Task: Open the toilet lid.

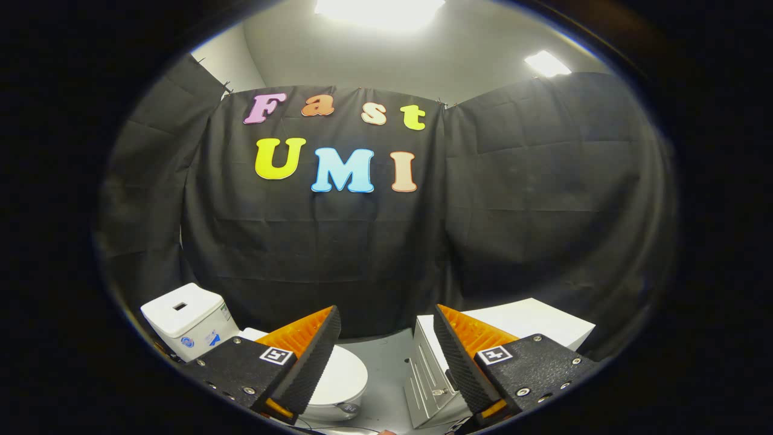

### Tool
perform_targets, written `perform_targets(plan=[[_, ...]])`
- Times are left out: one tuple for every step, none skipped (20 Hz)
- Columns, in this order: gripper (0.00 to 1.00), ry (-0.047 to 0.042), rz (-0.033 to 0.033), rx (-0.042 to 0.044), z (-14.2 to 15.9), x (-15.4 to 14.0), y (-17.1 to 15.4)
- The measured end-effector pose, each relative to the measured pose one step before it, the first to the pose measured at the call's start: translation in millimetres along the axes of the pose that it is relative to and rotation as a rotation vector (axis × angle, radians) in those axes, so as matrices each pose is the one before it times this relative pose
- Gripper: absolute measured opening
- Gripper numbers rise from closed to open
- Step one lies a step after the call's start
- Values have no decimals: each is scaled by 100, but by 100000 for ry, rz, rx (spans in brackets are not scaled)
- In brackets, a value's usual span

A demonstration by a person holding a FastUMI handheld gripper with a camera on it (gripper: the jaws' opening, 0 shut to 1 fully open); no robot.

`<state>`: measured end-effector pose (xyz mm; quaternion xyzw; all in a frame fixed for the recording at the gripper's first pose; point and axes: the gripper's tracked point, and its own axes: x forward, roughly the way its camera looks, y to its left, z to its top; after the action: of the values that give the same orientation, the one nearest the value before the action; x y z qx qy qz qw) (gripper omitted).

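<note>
In the gripper view we hold the gripper [386, 356] high and level, looking mostly at the booth's dark cloth wall, with the jaws spread wide apart and nothing between them. The toilet [241, 356] sits low beyond and partly behind our left finger: its white tank [187, 320] stands to the left of that finger, and the toilet lid [344, 374] shows as a white rounded shape just past the finger's inner edge. The lid looks down and flat on the bowl, so we judge the task not yet begun. To the right, behind the other finger, stands a white cabinet [525, 323] with a panelled front, set on the grey floor [386, 362] just beside the toilet.

The risks from here come from our pose, as we read it. The lid lies well below our line of sight and half hidden by our own finger, so a blind descent could land us on the tank or the lid's top instead of under its front lip. The cabinet stands close, and a wide swing could knock it. A smooth lid may also slip off a shallow hook and drop.
</note>
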<state>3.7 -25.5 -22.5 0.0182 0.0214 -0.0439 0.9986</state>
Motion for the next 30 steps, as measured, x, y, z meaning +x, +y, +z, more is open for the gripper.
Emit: perform_targets(plan=[[95,-251,-1290,-145,-255,240,-166],[95,67,-920,-31,-461,288,119],[95,843,-309,-42,-638,405,295],[95,2985,-658,134,-1054,476,265],[95,3024,-7,100,-992,399,375],[95,1194,777,256,-605,187,608],[95,804,1117,353,-520,229,696],[95,1573,1396,659,-966,353,652],[95,2281,1696,964,-1043,417,756],[95,2194,1700,1269,-1112,467,661],[95,1888,1993,1333,-933,290,690],[95,2050,1820,1471,-1038,371,577],[95,1942,1497,1732,-933,282,462],[95,1568,1065,1838,-944,213,278],[95,1744,284,2037,-837,249,131],[95,2070,120,2038,-1022,324,70],[95,3048,-968,1719,-1172,348,-165],[95,3613,-2306,1391,-1445,548,-456],[95,3079,-1546,738,-1278,450,-268],[95,2766,-517,6,-1320,197,98],[95,3389,200,-301,-1331,324,143],[95,3355,225,-289,-1526,310,42],[95,2836,100,208,-1234,335,-72],[95,3055,83,1082,-1448,278,-107],[95,3678,-80,1998,-1348,197,-104],[95,2990,-730,2310,-1205,214,-139],[96,1774,-1203,2467,-699,224,-205],[96,1254,-316,2319,-595,190,-89],[95,1341,75,1942,-601,296,-5],[96,1586,189,1466,-645,323,26]])
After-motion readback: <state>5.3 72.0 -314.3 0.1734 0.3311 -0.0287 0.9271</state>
